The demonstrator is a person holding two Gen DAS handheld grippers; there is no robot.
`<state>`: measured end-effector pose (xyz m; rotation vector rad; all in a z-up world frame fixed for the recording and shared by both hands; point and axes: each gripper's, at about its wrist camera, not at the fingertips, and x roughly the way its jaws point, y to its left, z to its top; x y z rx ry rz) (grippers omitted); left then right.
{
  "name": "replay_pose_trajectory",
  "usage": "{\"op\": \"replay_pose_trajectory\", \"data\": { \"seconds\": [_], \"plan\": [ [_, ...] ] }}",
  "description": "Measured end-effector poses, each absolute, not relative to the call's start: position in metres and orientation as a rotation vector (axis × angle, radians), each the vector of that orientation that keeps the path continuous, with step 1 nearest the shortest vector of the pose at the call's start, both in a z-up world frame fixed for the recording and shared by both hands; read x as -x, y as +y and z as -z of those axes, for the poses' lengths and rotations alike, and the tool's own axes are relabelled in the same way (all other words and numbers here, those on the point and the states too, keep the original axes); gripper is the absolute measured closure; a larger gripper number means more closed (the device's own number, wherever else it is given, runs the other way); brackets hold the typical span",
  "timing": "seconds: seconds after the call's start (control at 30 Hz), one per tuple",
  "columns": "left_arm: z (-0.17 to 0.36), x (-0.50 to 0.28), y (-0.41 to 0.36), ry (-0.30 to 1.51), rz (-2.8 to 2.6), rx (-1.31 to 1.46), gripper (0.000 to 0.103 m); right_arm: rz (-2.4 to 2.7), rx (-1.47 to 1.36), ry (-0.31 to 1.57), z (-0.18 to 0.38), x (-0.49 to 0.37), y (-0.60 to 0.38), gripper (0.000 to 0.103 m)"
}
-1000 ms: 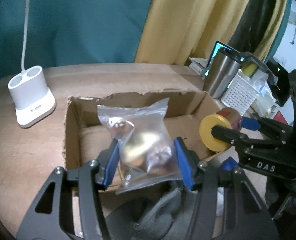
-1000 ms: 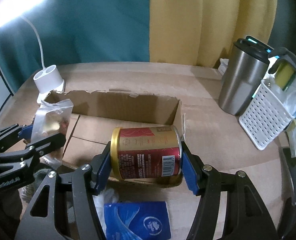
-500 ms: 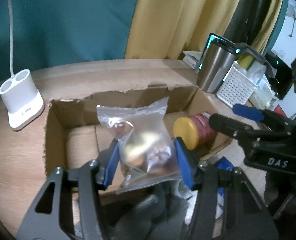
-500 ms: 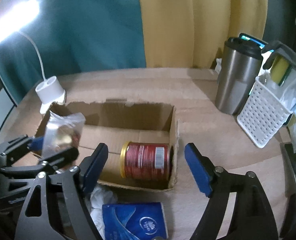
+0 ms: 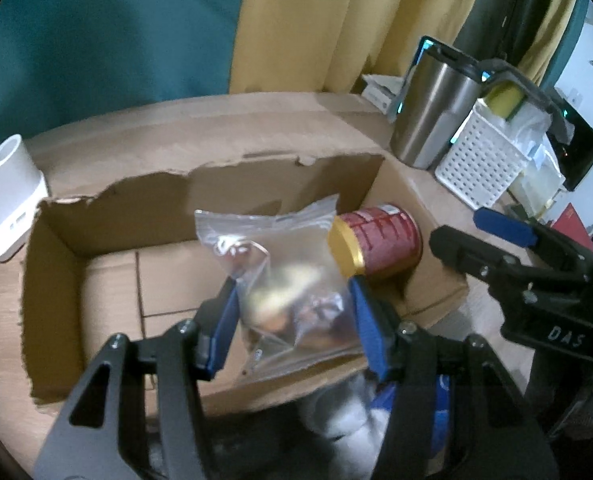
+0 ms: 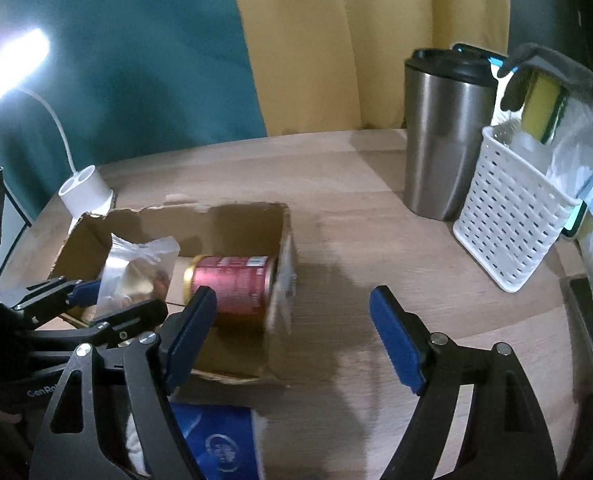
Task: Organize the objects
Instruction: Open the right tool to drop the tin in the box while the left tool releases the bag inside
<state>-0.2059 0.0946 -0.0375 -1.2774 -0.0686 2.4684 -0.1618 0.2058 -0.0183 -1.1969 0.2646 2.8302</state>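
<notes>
An open cardboard box (image 5: 52, 240) (image 6: 284, 236) lies on the wooden table. A red can with a gold end (image 5: 380, 244) (image 6: 232, 286) lies on its side in the box's right end. My left gripper (image 5: 292, 312) (image 6: 108, 300) is shut on a clear plastic bag of small items (image 5: 280, 276) (image 6: 136, 268), held over the box. My right gripper (image 6: 292, 316) (image 5: 472, 228) stands open and empty, to the right of the box and clear of the can.
A white two-hole stand (image 5: 4, 184) (image 6: 86, 192) with a cable sits left of the box. A steel tumbler (image 6: 444, 136) and a white perforated basket (image 6: 512, 208) stand at the right. A blue packet (image 6: 216, 440) and white tissue lie near the front edge.
My right gripper let go of the red can, which now lies in the box, then drew back to the right with wide jaws. My left gripper carried the bag further over the box.
</notes>
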Motion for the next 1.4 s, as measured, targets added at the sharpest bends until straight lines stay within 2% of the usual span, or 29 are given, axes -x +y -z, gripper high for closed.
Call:
{"op": "replay_pose_trajectory", "data": {
  "seconds": [0.27, 0.33, 0.6, 0.7, 1.3, 1.4],
  "plan": [
    [0.042, 0.212, 0.103, -0.074, -2.428, 1.325, 0.042, -2.839, 1.212, 0.288, 0.027, 0.170, 0.215, 0.021],
    [0.044, 0.213, 0.101, -0.083, -2.425, 1.342, 0.037, -2.837, 1.230, 0.283, 0.029, 0.173, 0.214, 0.021],
    [0.043, 0.214, 0.098, -0.090, -2.392, 1.312, 0.037, -2.794, 1.296, 0.208, 0.045, 0.197, 0.207, 0.021],
    [0.041, 0.215, 0.095, -0.097, -2.405, 1.304, 0.037, -2.789, 1.322, 0.243, 0.050, 0.205, 0.210, 0.021],
    [0.023, 0.198, 0.083, -0.082, -2.444, 1.223, 0.036, -2.790, 1.277, 0.194, 0.035, 0.191, 0.203, 0.021],
    [0.018, 0.192, 0.075, -0.098, -2.479, 1.201, 0.026, -2.796, 1.257, 0.184, 0.028, 0.185, 0.200, 0.021]
  ]
}}
